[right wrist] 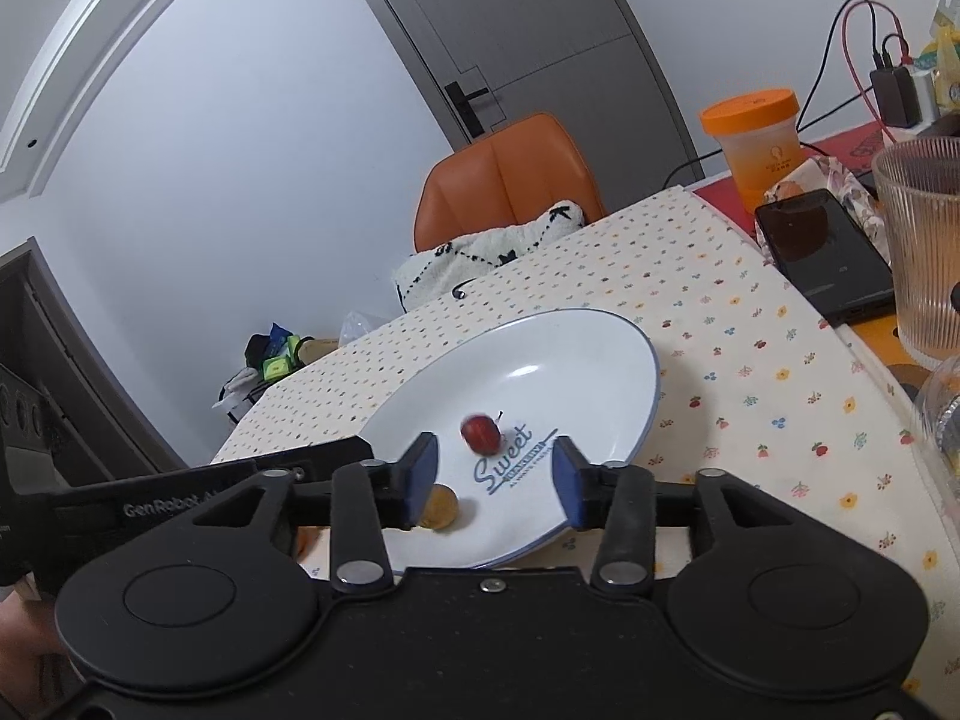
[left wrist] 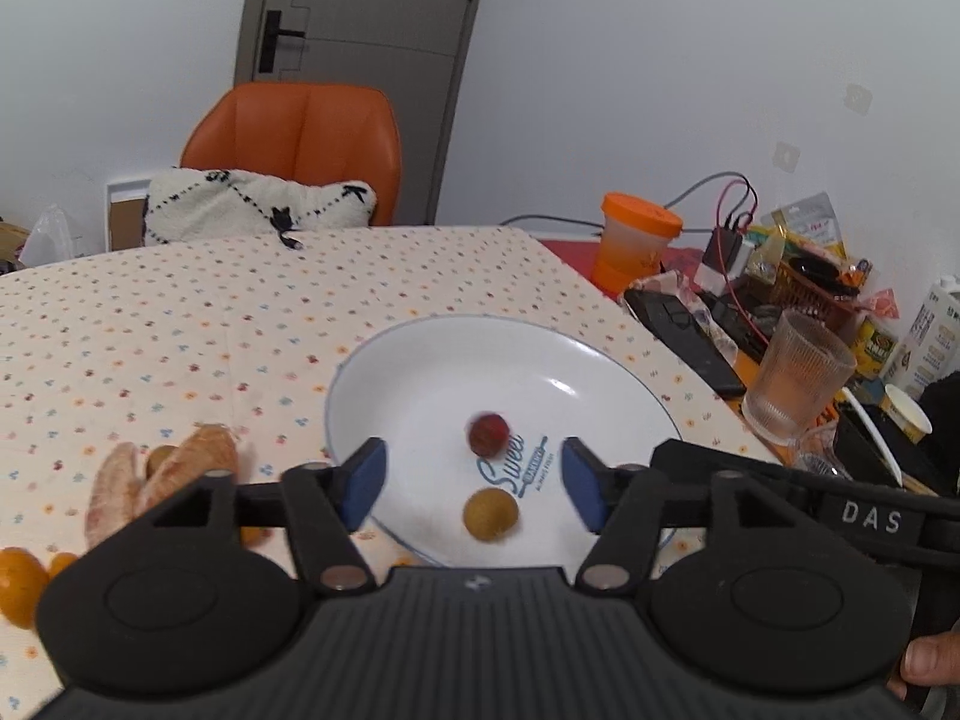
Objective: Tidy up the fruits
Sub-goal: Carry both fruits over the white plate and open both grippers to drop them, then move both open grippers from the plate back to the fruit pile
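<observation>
- The left gripper (left wrist: 474, 483) hangs over the near part of a white plate (left wrist: 420, 372), its blue-padded fingers (left wrist: 366, 480) spread wide with nothing between them.
- The right gripper (right wrist: 495, 483) is likewise spread apart and empty, poised above the near rim of the same plate (right wrist: 588, 360).
- The plate has a thin blue rim and blue lettering reading "Sweet" in its well; it sits on a cream tablecloth (left wrist: 180, 324) printed with small flowers.
- Two fruits lie in the plate: a small red fruit (left wrist: 489, 433), blurred in both views, just beyond the lettering, and a round yellow-brown fruit (left wrist: 490, 513) nearer the grippers. They are close together but apart.
- In the right wrist view the red fruit (right wrist: 480, 433) shows a thin dark stem, and the yellow-brown fruit (right wrist: 441, 509) is partly hidden behind the left-hand pad.
- More fruit lies on the cloth, left of the plate: peeled pinkish citrus segments (left wrist: 162, 480), and small orange fruits (left wrist: 21, 585) at the left edge of the left wrist view.
- To the right of the plate, off the cloth, stand a ribbed clear glass (left wrist: 798, 375), a dark phone (right wrist: 825, 255) and an orange-lidded cup (left wrist: 636, 246), among packets and cables.
- Beyond the table is an orange chair (left wrist: 300, 138) with a white patterned cushion (left wrist: 258, 204), and a grey door (left wrist: 360, 6) behind.
- A fingertip (left wrist: 930, 657) shows at the lower right edge of the left wrist view.
</observation>
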Available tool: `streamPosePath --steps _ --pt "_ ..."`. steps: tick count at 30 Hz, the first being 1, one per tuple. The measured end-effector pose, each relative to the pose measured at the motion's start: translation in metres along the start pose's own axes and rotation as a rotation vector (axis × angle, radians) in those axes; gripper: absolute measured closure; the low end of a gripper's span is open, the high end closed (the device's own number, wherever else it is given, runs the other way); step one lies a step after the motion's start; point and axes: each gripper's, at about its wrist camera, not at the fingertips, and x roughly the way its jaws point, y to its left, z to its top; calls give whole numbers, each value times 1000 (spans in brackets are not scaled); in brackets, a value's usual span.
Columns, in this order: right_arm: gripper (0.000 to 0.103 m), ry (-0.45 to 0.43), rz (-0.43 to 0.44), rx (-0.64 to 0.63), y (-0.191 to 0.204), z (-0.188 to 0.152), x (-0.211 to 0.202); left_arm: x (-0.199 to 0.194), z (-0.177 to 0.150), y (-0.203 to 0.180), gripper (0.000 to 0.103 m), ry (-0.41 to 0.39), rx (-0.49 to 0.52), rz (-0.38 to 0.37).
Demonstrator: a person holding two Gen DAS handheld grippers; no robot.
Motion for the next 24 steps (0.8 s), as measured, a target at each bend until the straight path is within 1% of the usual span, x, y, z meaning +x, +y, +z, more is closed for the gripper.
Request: streamPosePath --steps 5,13,14,20,24 --pt "54 -3 -1 -8 9 -1 -4 -17 0 10 26 -32 -21 14" --pt "47 -8 9 -30 32 -5 -8 -43 -4 30 23 -56 -46 50" --pt "46 -7 9 -35 35 -6 -8 -46 -4 32 21 -60 -47 55" --pt "36 -6 19 -60 54 -12 -9 -65 -9 45 16 -82 -55 91" --pt "23 -9 24 -75 67 -15 -9 -78 -12 56 11 -92 -67 127"
